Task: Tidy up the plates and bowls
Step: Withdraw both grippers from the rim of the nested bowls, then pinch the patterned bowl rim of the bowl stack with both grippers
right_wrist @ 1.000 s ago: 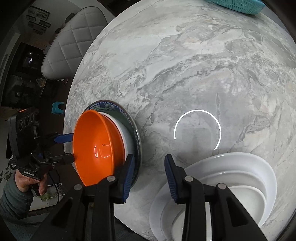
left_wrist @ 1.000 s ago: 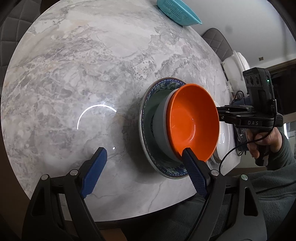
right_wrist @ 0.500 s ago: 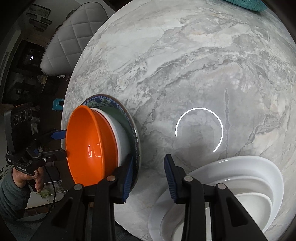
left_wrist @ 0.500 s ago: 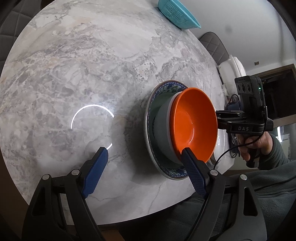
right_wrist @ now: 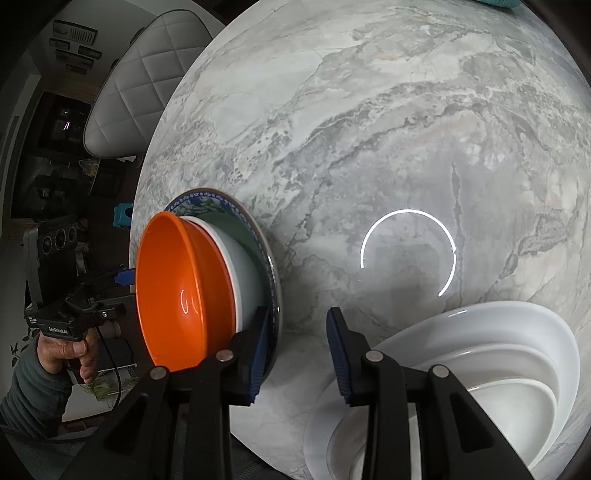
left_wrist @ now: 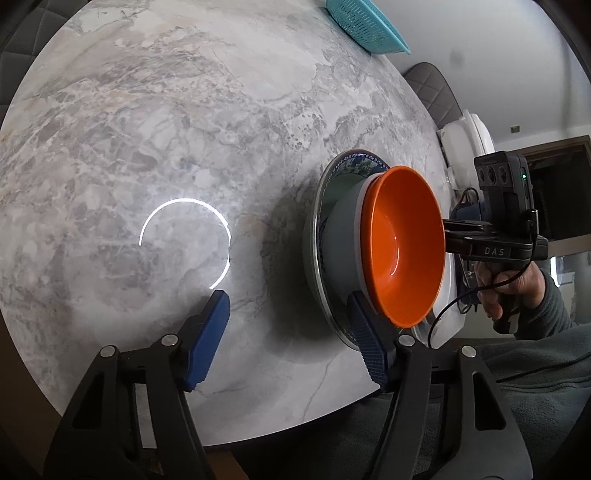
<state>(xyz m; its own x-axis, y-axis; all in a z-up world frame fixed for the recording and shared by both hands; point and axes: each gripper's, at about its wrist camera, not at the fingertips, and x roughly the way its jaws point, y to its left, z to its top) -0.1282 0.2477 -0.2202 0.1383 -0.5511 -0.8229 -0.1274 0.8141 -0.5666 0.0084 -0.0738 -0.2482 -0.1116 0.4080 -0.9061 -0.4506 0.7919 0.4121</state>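
An orange bowl (left_wrist: 402, 247) sits nested in a white bowl (left_wrist: 343, 254) on a blue-patterned plate (left_wrist: 351, 162) near the table's front edge. My left gripper (left_wrist: 288, 336) hangs over bare marble just left of that plate. Its jaws are closing with nothing between them, and the right finger (left_wrist: 369, 347) overlaps the plate's rim. My right gripper (right_wrist: 299, 350) is open over bare table between the patterned plate (right_wrist: 273, 273) and a stack of white plates (right_wrist: 498, 350). The orange bowl (right_wrist: 177, 291) stands to its left.
The round marble table (left_wrist: 184, 129) stretches away from both grippers. A teal colander (left_wrist: 365, 26) stands at its far edge. Padded chairs (right_wrist: 133, 99) stand around the table. A hand in a grey sleeve (right_wrist: 62, 350) holds the left gripper's handle.
The left gripper's jaws have narrowed, its left finger moving in toward the plate. The right gripper and the dishes have stayed where they were.
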